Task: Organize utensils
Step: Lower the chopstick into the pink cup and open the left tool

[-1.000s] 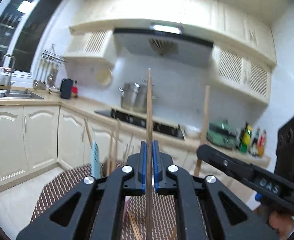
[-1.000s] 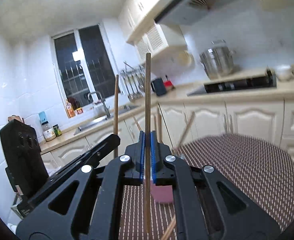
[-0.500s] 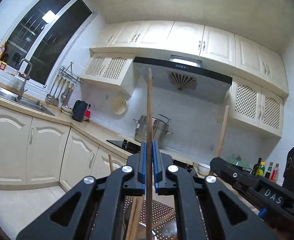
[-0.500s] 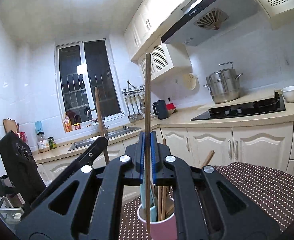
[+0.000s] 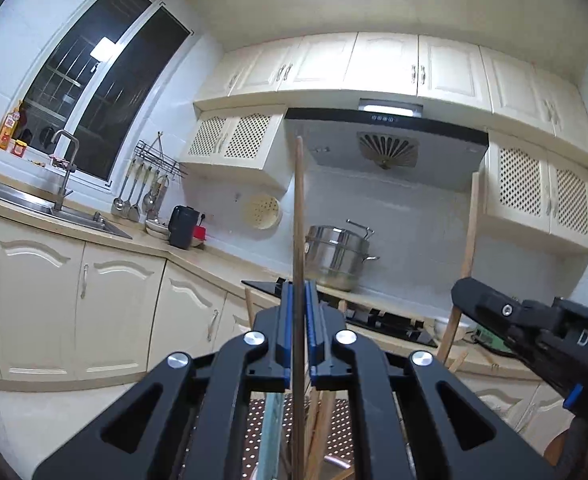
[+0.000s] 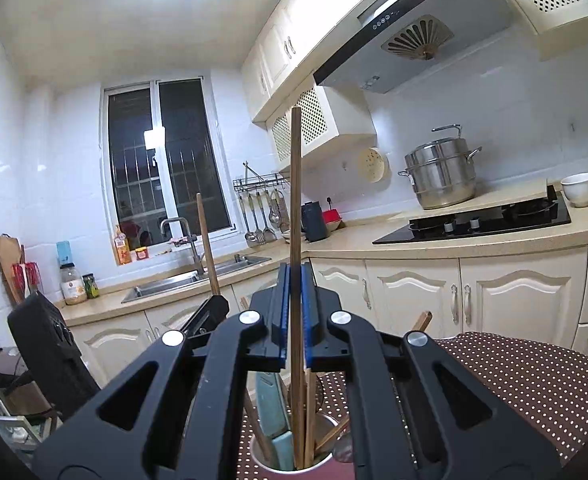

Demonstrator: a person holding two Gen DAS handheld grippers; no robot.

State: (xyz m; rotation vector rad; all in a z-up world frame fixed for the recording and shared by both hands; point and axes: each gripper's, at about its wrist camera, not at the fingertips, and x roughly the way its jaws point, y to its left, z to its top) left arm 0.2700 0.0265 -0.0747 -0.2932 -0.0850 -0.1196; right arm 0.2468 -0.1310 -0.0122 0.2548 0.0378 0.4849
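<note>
Left wrist view: left gripper [image 5: 298,312] pinches one upright chopstick [image 5: 298,216], lower end among wooden sticks above the dotted tablecloth [image 5: 261,424]; cup rim barely visible.

Right wrist view: right gripper [image 6: 293,300] pinches another upright chopstick [image 6: 295,184], tip inside the pink cup [image 6: 294,468]. Cup holds several chopsticks and a pale blue utensil [image 6: 273,416].

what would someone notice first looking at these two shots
A wooden chopstick stands upright, clamped in the left gripper, and another chopstick in the right gripper. Below the right one, a pink cup packed with utensils sits on a dotted brown cloth.
</note>
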